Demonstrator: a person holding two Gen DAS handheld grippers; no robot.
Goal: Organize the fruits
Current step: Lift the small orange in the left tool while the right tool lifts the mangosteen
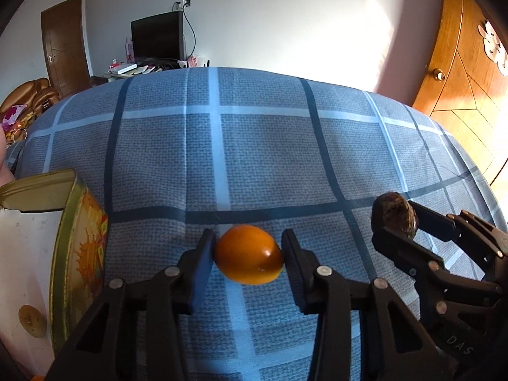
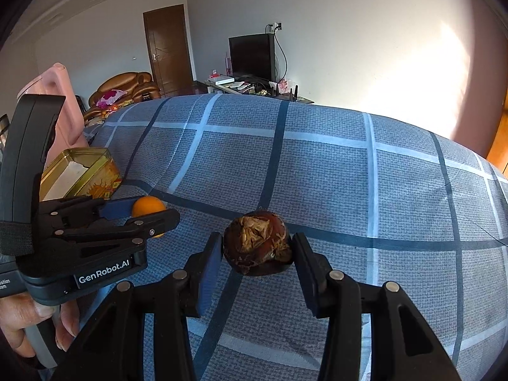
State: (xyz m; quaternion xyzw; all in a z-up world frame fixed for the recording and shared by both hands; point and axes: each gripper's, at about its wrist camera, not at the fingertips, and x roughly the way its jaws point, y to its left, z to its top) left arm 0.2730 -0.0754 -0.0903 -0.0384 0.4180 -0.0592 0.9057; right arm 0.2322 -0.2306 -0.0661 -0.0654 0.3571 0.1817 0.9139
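My left gripper [image 1: 249, 258] is shut on a small orange fruit [image 1: 249, 258] and holds it above the blue checked bedspread [image 1: 254, 158]. It also shows in the right wrist view [image 2: 149, 214] with the orange fruit [image 2: 147, 206] between its fingers. My right gripper [image 2: 257, 250] is shut on a dark brown, rough-skinned fruit [image 2: 257, 247]. In the left wrist view the right gripper [image 1: 397, 219] holds the brown fruit [image 1: 398, 217] at the right, level with the orange.
An open yellow-green tin box [image 1: 63, 254] with a white inside stands at the left on the bed, also in the right wrist view [image 2: 82, 174]. A pink object [image 2: 60, 108] stands behind it. A TV, sofa and doors are far beyond the bed.
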